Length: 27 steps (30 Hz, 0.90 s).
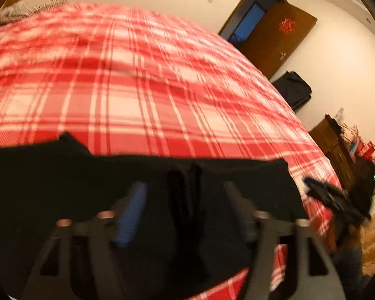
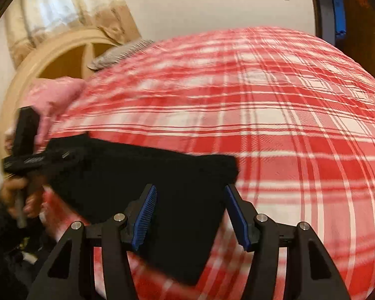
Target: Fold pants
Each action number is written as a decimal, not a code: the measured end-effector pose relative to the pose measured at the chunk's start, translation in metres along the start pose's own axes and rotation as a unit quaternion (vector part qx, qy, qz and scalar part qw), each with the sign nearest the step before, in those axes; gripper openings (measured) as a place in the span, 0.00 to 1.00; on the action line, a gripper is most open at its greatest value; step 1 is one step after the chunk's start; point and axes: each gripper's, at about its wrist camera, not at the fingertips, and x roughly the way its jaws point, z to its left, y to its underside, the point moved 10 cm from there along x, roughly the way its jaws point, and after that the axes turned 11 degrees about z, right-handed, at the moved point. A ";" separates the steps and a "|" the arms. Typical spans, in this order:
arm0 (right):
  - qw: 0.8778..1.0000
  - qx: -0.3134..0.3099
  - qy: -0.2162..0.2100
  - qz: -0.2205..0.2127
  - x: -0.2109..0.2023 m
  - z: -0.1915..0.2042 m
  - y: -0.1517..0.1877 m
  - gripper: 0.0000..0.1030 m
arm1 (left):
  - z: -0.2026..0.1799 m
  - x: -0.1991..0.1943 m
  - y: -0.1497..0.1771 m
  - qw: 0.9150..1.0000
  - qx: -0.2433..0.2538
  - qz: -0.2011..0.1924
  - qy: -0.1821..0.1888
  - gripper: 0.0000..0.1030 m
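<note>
Pants: black, lying flat as a folded dark slab at the near edge of the bed, on a red-and-white plaid cover. Both views motion-blurred.

Right gripper: blue-padded fingers spread wide, nothing between them; the left finger is over the pants, the right one over the plaid just beside the pants' right edge. Contact with the cloth cannot be judged.

Left gripper: fingers also spread wide, both over the black fabric, holding nothing. A darker crease in the pants runs up between them.

In the right wrist view the left gripper's body sits at the pants' far-left corner, a hand wrapped around its handle.

Far left: pink pillow, pale curved headboard, curtain. Far right: brown door, dark bag against the wall.
</note>
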 end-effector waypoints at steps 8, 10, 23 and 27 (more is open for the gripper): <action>0.997 -0.058 0.014 0.051 0.016 0.029 0.064 0.57 | 0.016 0.019 0.000 0.999 0.000 0.021 -0.040 0.75; 0.996 -0.061 0.024 0.058 0.013 0.034 0.058 0.57 | 0.018 0.015 0.002 0.999 -0.011 0.022 -0.031 0.75; 0.981 -0.158 -0.110 0.041 0.056 0.167 0.012 0.57 | 0.061 -0.021 0.017 0.996 -0.081 -0.012 -0.021 0.78; 0.970 -0.200 -0.084 0.105 0.104 0.191 0.031 0.57 | 0.067 -0.031 0.022 0.996 -0.078 -0.018 -0.027 0.78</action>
